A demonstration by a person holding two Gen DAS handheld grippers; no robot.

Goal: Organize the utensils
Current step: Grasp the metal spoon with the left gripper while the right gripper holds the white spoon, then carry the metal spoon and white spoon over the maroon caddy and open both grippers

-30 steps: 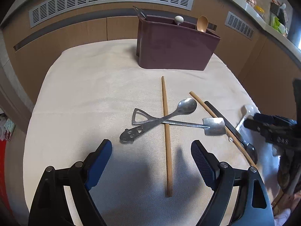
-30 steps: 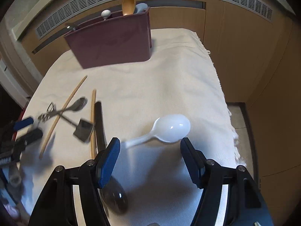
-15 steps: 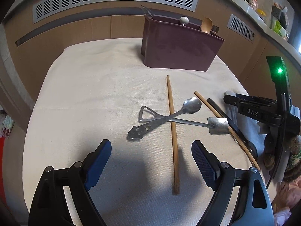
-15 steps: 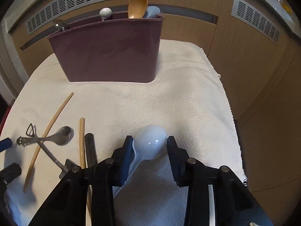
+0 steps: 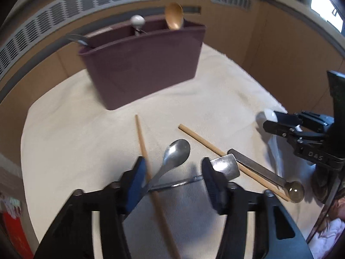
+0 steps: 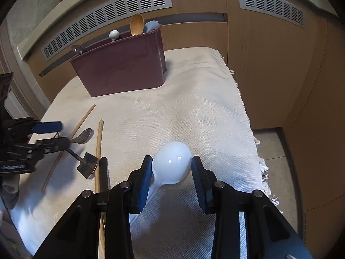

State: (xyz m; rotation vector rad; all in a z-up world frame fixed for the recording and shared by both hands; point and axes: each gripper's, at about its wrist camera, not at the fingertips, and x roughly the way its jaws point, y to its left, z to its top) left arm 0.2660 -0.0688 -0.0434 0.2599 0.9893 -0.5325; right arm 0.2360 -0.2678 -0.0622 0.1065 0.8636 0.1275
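A maroon utensil holder (image 5: 140, 64) stands at the back of the cloth-covered table and also shows in the right wrist view (image 6: 120, 69). My right gripper (image 6: 171, 172) is shut on a white ceramic spoon (image 6: 171, 164), held by its bowl above the cloth. My left gripper (image 5: 172, 179) is open, low over the crossed metal spoon (image 5: 172, 157), small metal shovel spoon (image 5: 224, 168) and wooden chopstick (image 5: 151, 172); these lie between its fingers. A second chopstick (image 5: 226, 155) and a dark-handled ladle (image 5: 258, 168) lie to the right.
The holder holds a wooden spoon (image 5: 173, 19), a white-knobbed utensil (image 5: 137, 21) and a metal spoon (image 5: 75, 38). The cloth's fringed right edge (image 6: 243, 108) drops to the floor. Wooden cabinets with vents (image 6: 107, 15) stand behind the table.
My left gripper has moved forward and down over the crossed utensils, its fingers closer together. My right gripper, shut on the white spoon, has lifted it and drawn back slightly.
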